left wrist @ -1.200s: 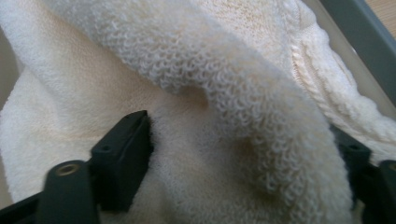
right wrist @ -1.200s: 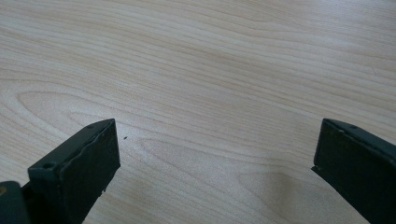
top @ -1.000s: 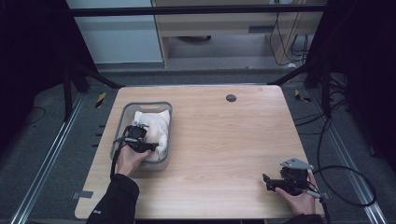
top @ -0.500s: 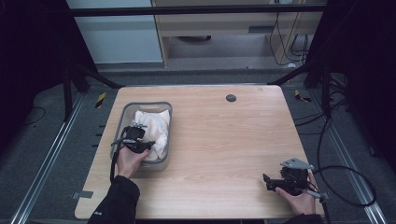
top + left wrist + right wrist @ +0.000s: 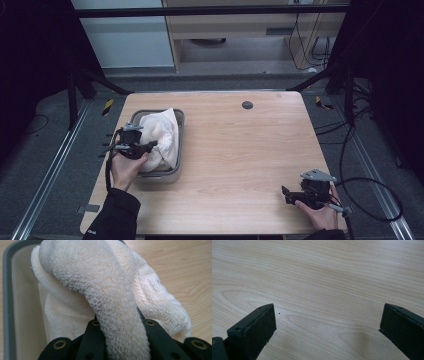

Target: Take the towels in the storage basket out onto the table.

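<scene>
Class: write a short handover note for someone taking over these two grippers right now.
Left gripper: shut on a fold of the towel, over the grey bin at the table's left.
Right gripper: open, nothing between its fingers, by the table's near right corner.
Done: towel gripped, one fold pulled up.
Left: most of the towel is in the bin; it likely comes out next.

Towels: one, cream terry towel (image 5: 161,136), bunched in the tub
Tubs: one, grey plastic tub (image 5: 178,145)
Tables: one, wooden table (image 5: 240,165)
Grippers: two, left gripper (image 5: 150,146) and right gripper (image 5: 284,191)
Table holes: one, dark round grommet (image 5: 247,105)
</scene>
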